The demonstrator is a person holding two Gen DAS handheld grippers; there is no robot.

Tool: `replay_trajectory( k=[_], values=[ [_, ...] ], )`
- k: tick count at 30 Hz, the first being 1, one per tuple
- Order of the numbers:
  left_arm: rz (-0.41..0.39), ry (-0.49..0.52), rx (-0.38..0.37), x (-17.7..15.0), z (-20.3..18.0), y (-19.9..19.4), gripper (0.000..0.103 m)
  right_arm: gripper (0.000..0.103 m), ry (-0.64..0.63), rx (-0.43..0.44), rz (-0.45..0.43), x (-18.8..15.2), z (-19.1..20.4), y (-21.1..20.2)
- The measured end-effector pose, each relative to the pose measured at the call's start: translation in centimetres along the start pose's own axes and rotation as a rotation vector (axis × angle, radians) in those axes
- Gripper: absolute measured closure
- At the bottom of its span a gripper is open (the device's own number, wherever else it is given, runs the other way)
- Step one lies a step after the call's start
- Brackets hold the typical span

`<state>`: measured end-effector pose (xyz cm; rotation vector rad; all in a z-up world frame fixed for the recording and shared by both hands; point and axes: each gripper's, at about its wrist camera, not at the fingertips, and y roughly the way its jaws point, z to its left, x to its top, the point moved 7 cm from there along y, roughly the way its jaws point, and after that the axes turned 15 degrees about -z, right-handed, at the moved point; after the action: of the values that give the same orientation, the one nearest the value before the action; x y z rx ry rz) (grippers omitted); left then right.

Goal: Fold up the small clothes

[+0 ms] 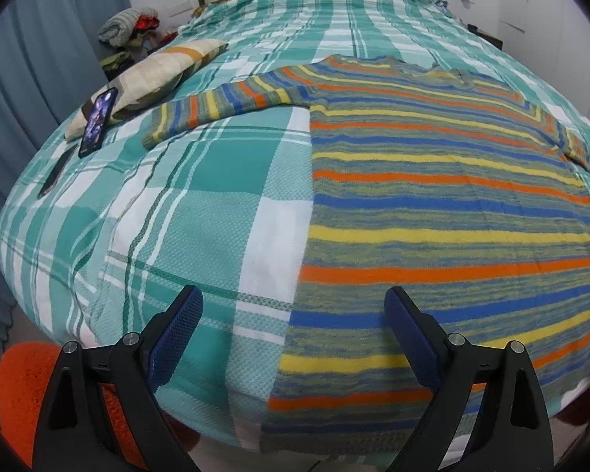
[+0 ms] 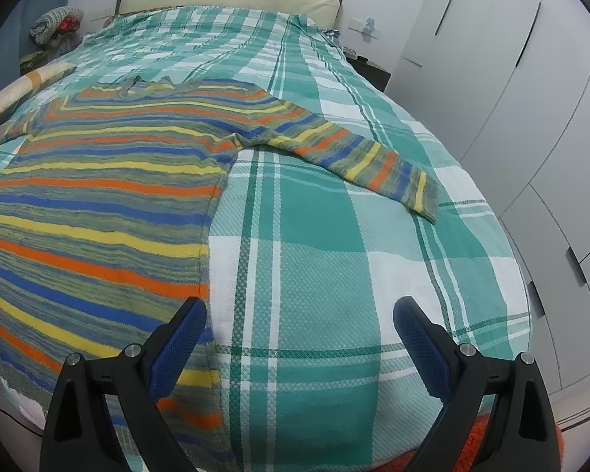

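**Taking both hem corners evenly**

Spread wide, gripping nothing: left gripper (image 1: 293,310) over the striped orange, blue and yellow knit sweater's (image 1: 432,212) left hem edge, right gripper (image 2: 299,320) beside its right edge. Lying flat, sleeves out, hem nearest, on the teal-and-white plaid woven bedspread (image 1: 216,181). Best pinched at matching corners, sweater only, leaving bedspread down; then lifted level toward the collar.

Left gripper (image 1: 293,316) — two black angular arms, each with a triangular cut-out and two round silver screw heads; inner finger pads (image 1: 177,338) dark blue, textured mesh. Right gripper (image 2: 299,322) — identical build, black arms, blue pads (image 2: 421,348).
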<state>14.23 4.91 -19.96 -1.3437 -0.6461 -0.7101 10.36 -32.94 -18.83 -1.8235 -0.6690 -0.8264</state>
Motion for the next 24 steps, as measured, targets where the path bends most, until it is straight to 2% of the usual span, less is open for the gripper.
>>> replay_trajectory(
  k=[24],
  values=[
    [-0.008, 0.044, 0.024, -0.14, -0.11, 0.32, 0.008, 0.008, 0.026, -0.026, 0.042, -0.73, -0.83, 0.59]
  ],
)
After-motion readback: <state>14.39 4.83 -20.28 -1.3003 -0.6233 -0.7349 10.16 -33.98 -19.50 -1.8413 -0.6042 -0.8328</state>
